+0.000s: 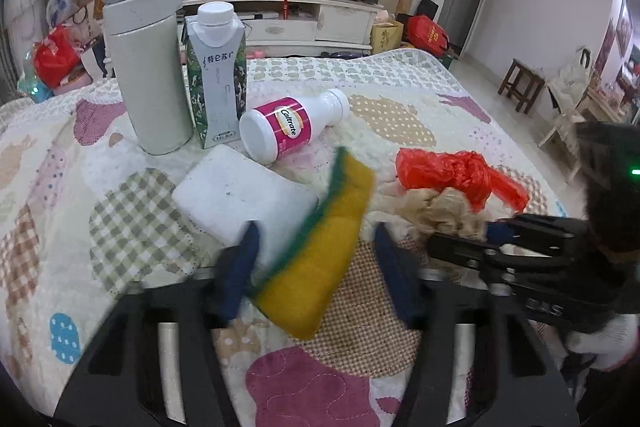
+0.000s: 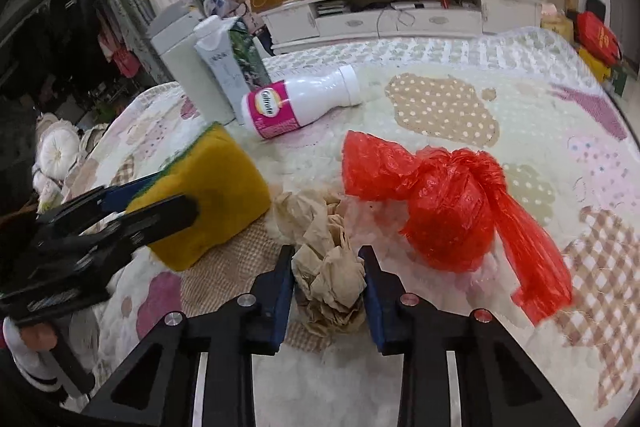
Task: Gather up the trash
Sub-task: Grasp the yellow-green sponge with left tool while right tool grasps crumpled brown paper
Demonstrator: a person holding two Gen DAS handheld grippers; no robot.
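Note:
A crumpled beige paper wad [image 2: 328, 267] lies on the quilt between the fingers of my right gripper [image 2: 329, 267], which is open around it; the pads look close to its sides. A knotted red plastic bag [image 2: 448, 211] lies just right of it. My left gripper [image 1: 316, 247] is open, with a yellow and green sponge [image 1: 320, 251] between its fingers, tilted up at its far end. In the right wrist view the left gripper [image 2: 156, 199] straddles the sponge [image 2: 216, 195]. In the left wrist view the right gripper [image 1: 492, 235] touches the paper wad [image 1: 440, 207] beside the red bag [image 1: 452, 175].
A white Caltrate bottle [image 1: 288, 123] lies on its side on the patchwork quilt [image 1: 132, 227]. Behind it stand a milk carton [image 1: 216, 75] and a grey-green thermos [image 1: 148, 67]. A white foam block [image 1: 236, 195] lies left of the sponge. A cluttered white cabinet [image 1: 300, 19] is beyond.

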